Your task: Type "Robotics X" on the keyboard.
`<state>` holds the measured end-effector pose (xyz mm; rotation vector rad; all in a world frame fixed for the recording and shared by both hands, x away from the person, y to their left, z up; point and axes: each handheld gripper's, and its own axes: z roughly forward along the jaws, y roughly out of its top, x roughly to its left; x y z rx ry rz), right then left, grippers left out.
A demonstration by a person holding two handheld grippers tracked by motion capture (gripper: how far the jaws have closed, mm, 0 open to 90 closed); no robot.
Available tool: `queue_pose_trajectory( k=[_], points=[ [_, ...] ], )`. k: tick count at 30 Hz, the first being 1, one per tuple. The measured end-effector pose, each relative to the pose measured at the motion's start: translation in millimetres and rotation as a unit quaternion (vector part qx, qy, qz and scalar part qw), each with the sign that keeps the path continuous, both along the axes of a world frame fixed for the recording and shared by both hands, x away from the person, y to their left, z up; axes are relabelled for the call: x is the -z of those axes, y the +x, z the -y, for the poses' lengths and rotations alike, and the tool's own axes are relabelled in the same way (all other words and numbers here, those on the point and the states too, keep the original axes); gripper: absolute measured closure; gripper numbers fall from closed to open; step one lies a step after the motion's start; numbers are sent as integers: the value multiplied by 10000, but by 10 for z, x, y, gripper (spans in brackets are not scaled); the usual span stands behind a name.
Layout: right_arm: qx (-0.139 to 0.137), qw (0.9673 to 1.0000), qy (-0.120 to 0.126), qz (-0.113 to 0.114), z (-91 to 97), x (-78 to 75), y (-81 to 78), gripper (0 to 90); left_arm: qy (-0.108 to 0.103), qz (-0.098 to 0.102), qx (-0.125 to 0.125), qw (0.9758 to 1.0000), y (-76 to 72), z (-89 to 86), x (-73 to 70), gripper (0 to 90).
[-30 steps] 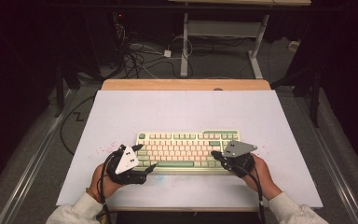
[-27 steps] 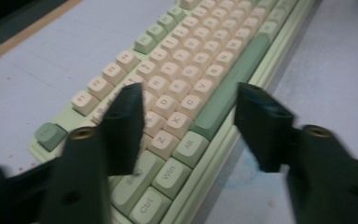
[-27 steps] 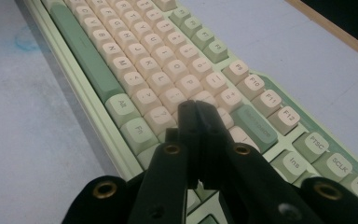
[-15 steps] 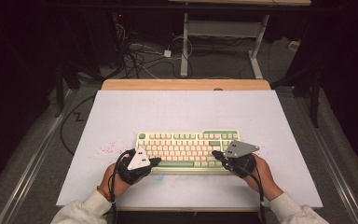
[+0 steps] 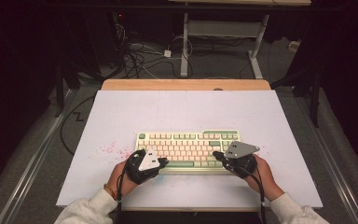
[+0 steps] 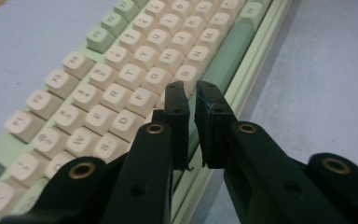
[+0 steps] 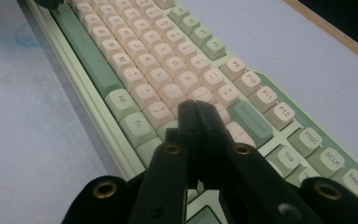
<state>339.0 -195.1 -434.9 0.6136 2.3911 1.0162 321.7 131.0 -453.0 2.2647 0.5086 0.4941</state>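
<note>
White tabletop [image 5: 182, 109] under your keyboard [image 5: 186, 144], left gripper [image 6: 192, 95] slightly parted over its front edge, right gripper [image 7: 196, 112] clenched empty, hiding keys beneath, legends blurred.

Lab / test bench, dim room.
White board [image 5: 186, 112] laid on a wooden table [image 5: 186, 84] as work surface, dark all round. Loose cables [image 5: 140, 58] tangled on grey floor behind, metal desk frame [image 5: 223, 35] w/ legs at back, rails [image 5: 32, 158] along both sides.
</note>
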Motion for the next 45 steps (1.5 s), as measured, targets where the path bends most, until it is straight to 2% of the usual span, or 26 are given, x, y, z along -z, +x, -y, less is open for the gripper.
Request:
queue_pose_trajectory(
  k=[4, 6, 10, 13, 15, 17, 20, 31, 34, 37, 39, 42, 44, 45],
  points=[
    [-5, 10000, -55, -24, -7, 27, 4, 900, -174, 69, -100, 9998, -9, -91, -50, 783],
    [-7, 9999, -101, -20, -9, 48, 16, 900, -144, 165, -162, 9996, -15, -120, -64, 757],
    [50, 9999, -135, -69, -11, 80, 35, 900, -96, 237, -248, 9994, -17, -162, -67, 615],
    [37, 9999, -155, -58, -13, 85, 42, 900, 6, 341, -337, 9989, -23, -168, -63, 418],
    [38, 9998, -158, -68, -13, 86, 46, 900, -89, 335, -383, 9987, -22, -188, -62, 363],
    [47, 9998, -163, -62, -15, 93, 49, 900, -7, 452, -527, 9976, -19, -197, -57, 267],
    [59, 9998, -168, -68, -13, 101, 54, 900, 22, 463, -596, 9971, -15, -212, -42, 227],
    [109, 9994, -285, -165, -5, 172, 92, 900, -204, 436, -635, 9968, -29, -314, -67, 197],
    [142, 9993, -288, -173, -7, 178, 95, 900, -141, 400, -614, 9972, -29, -336, -84, 196],
    [147, 9991, -353, -202, -3, 205, 111, 900, -160, 420, -620, 9971, -46, -354, -113, 197],
    [170, 9991, -307, -227, 3, 208, 116, 900, -183, 466, -656, 9966, -58, -363, -137, 204],
    [187, 9991, -309, -222, 11, 208, 114, 900, -262, 443, -597, 9969, -66, -394, -174, 309],
    [187, 9991, -297, -222, 14, 209, 115, 900, -309, 397, -503, 9975, -75, -412, -197, 499],
    [199, 9991, -287, -226, 14, 211, 112, 900, -287, 474, -543, 9970, -81, -421, -213, 527]
  ],
)
